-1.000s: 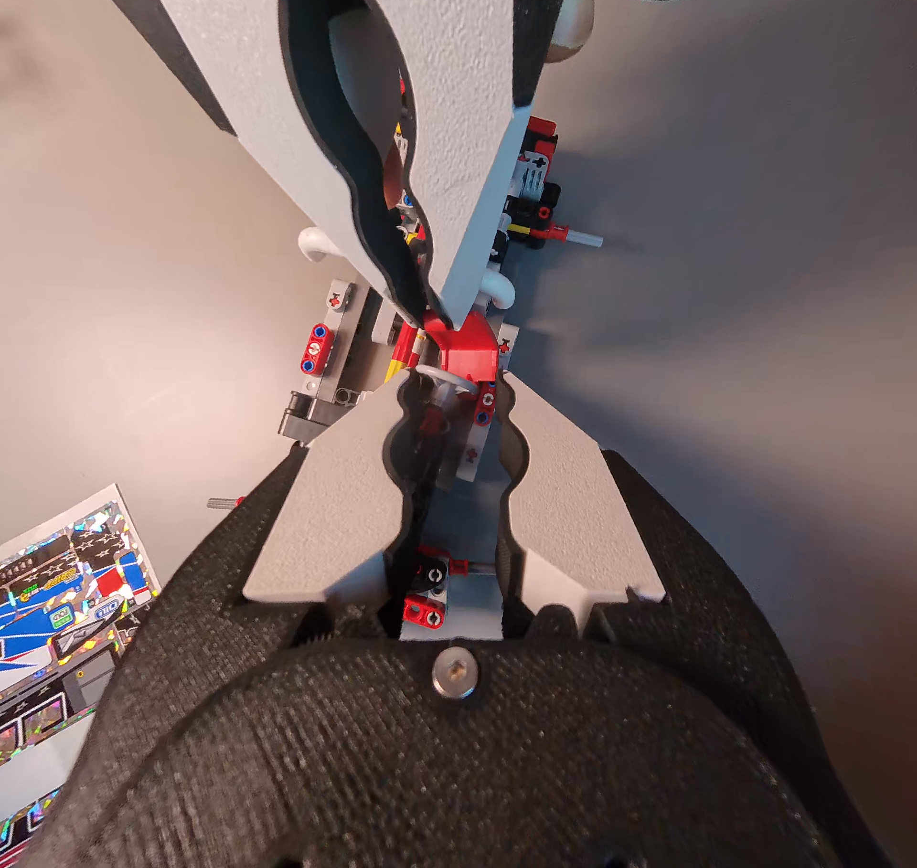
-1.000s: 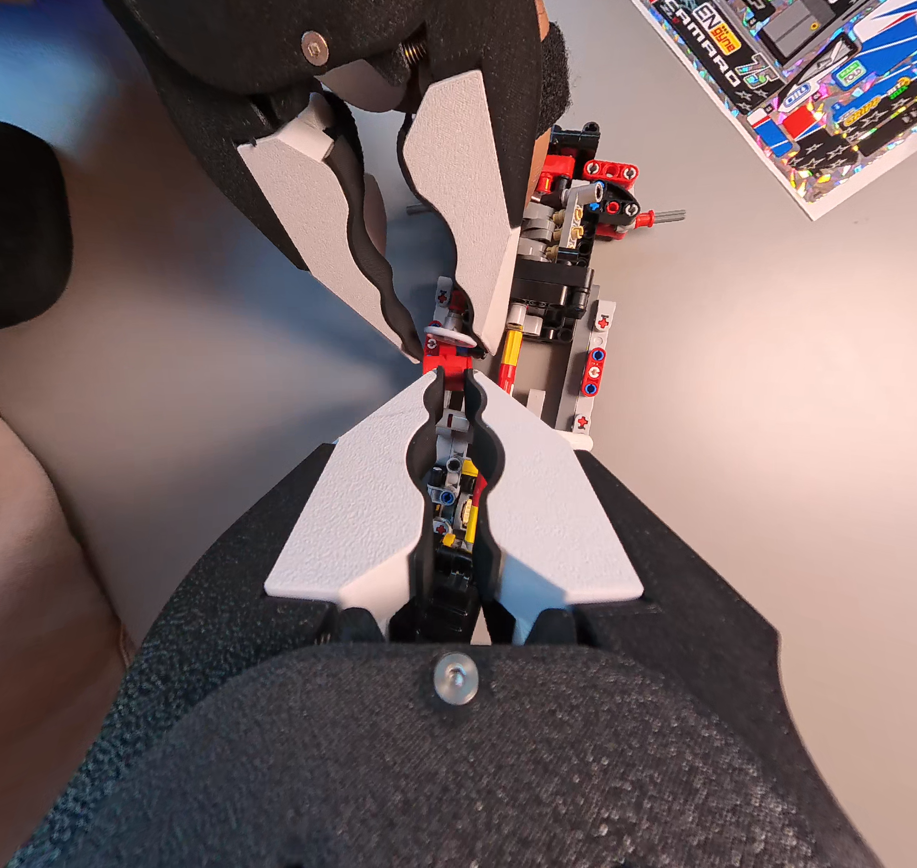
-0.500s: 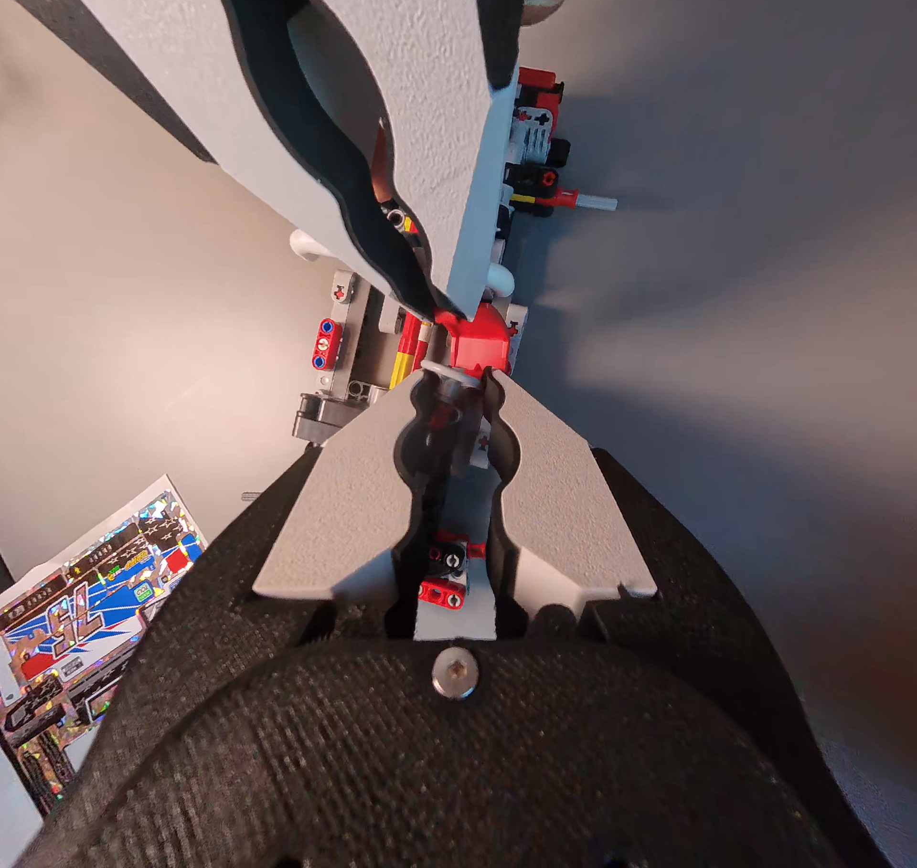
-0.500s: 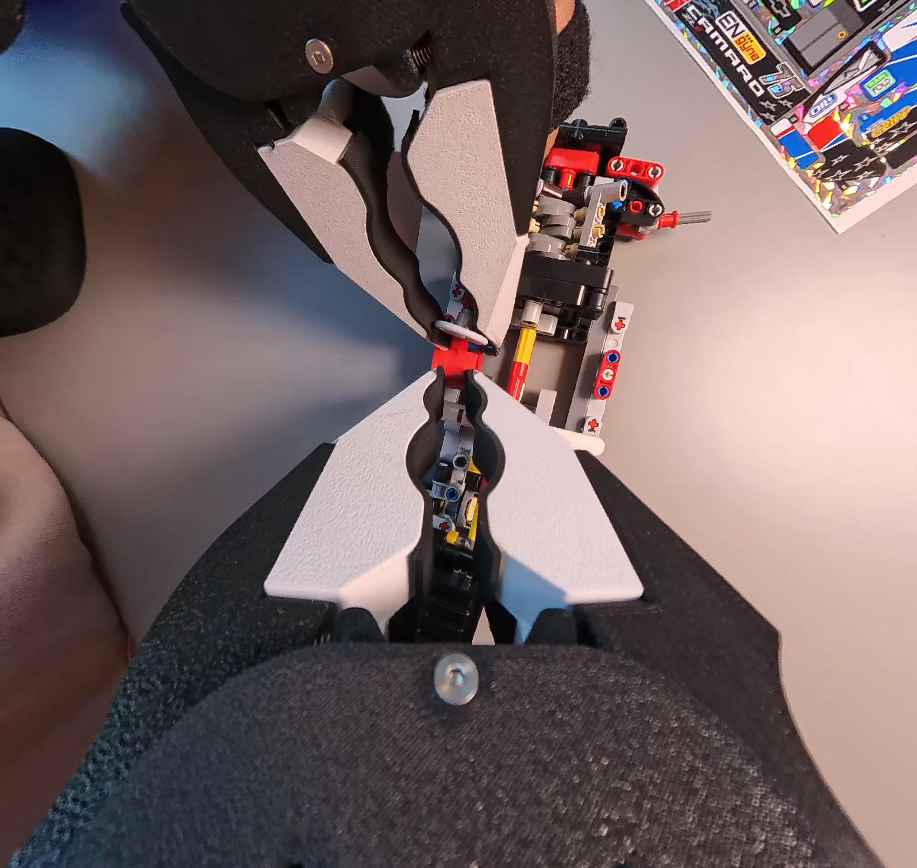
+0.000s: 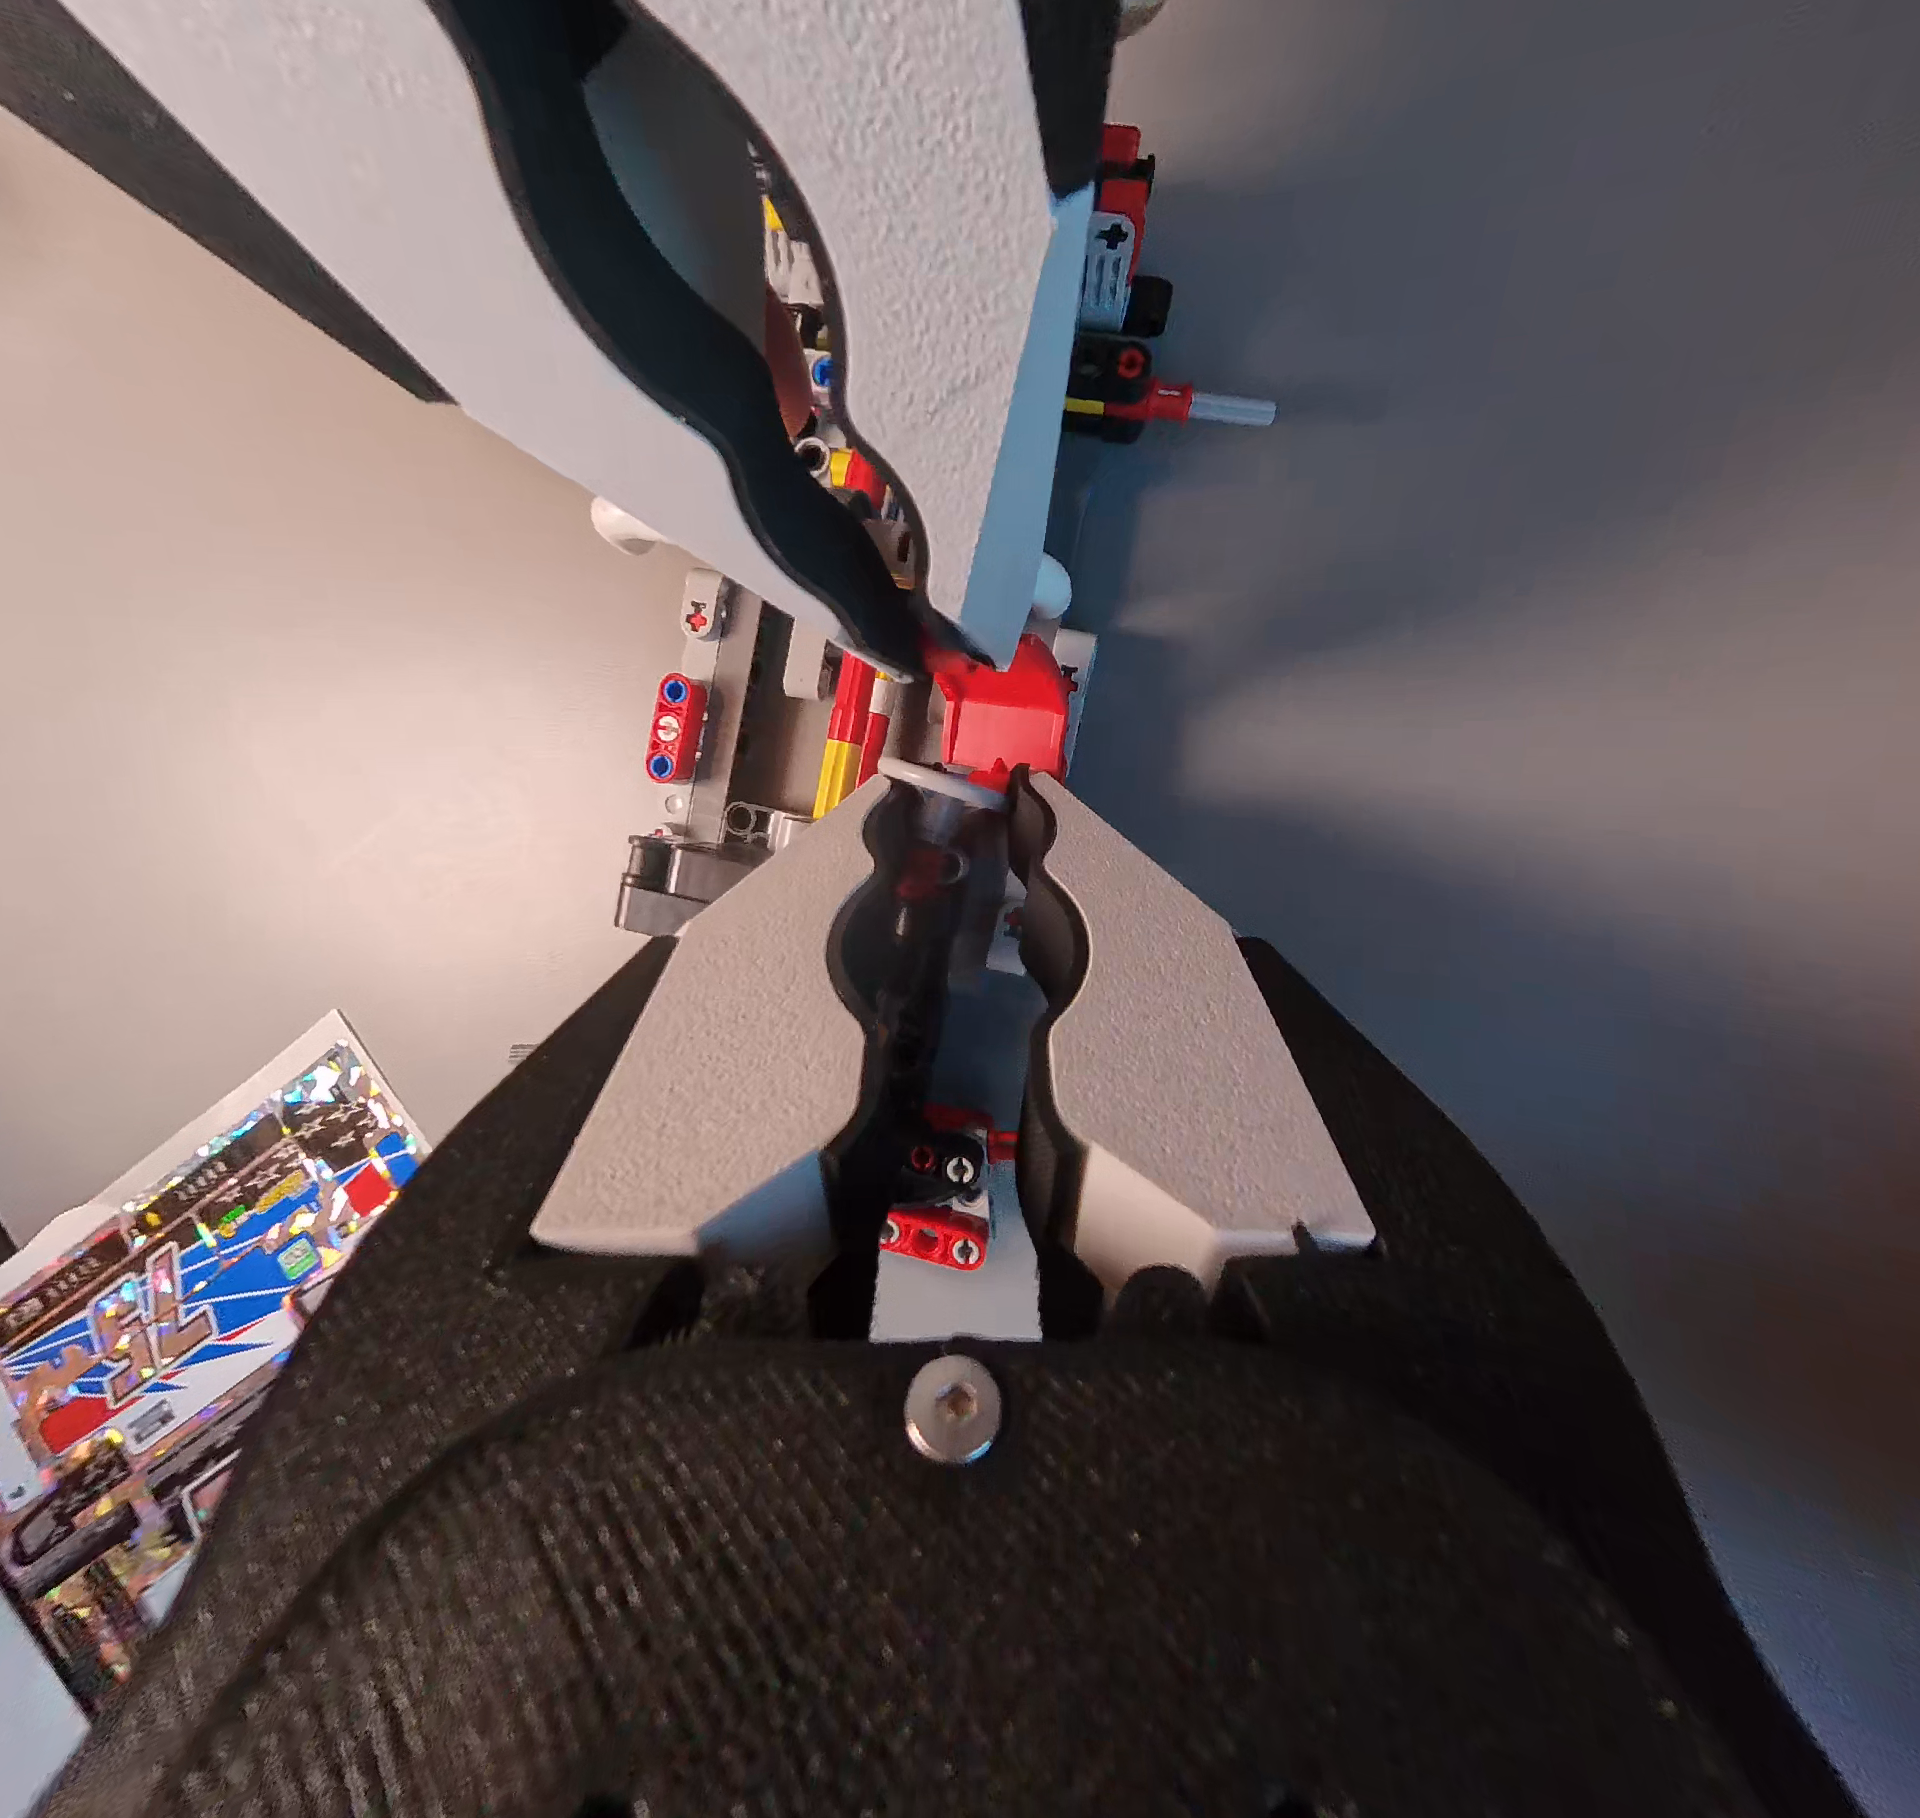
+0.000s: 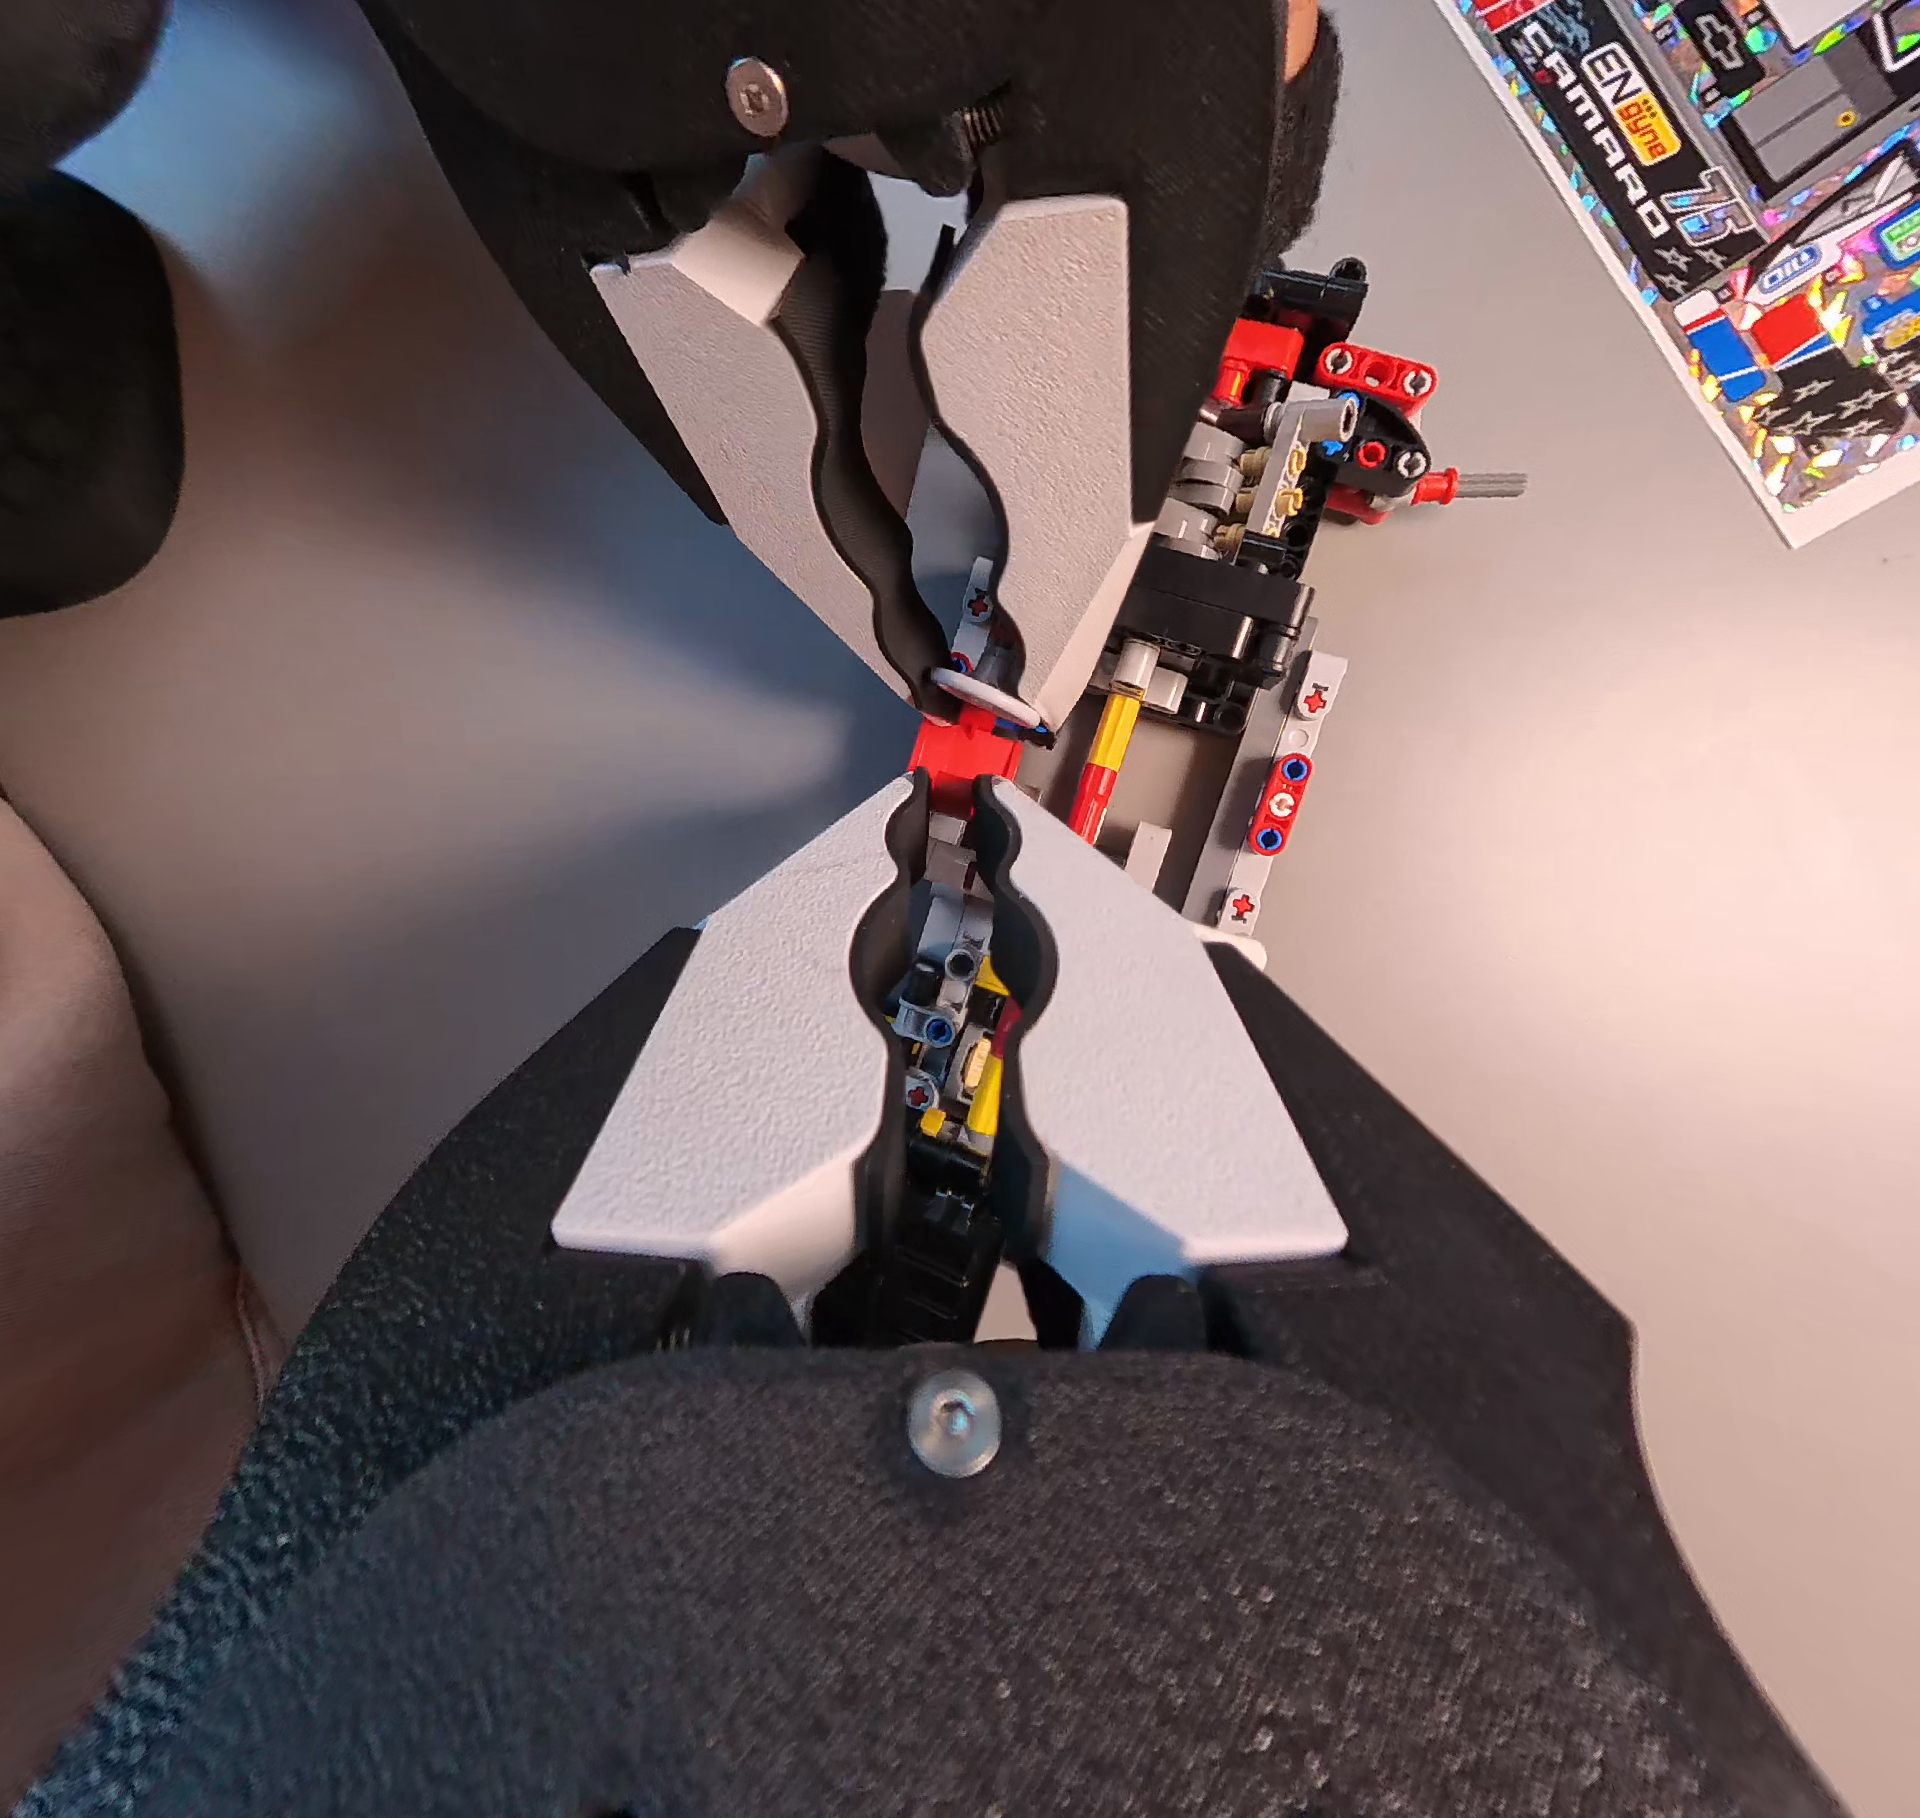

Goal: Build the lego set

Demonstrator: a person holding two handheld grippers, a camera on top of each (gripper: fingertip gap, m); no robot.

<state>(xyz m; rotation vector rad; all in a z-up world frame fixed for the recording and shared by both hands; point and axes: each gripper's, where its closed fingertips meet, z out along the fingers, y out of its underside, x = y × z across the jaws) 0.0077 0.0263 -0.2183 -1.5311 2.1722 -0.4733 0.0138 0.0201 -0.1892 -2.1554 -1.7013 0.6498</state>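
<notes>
Below, the grey bench (image 6: 1558,937) is carrying the lego chassis (image 6: 1195,729) and, off beyond the fingers, a sticker sheet (image 6: 1714,158). Both grippers are meeting tip to tip over it: the right gripper (image 6: 948,789) is pinching a red brick (image 6: 961,755), the left gripper (image 5: 951,789) is clamping a white ring (image 5: 940,781).

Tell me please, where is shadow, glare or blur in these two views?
Left wrist view: a dark shadow covers the table on the right; the sticker sheet glitters and looks slightly blurred. Right wrist view: the sticker sheet sparkles with glare; the lego model is sharp.
</notes>
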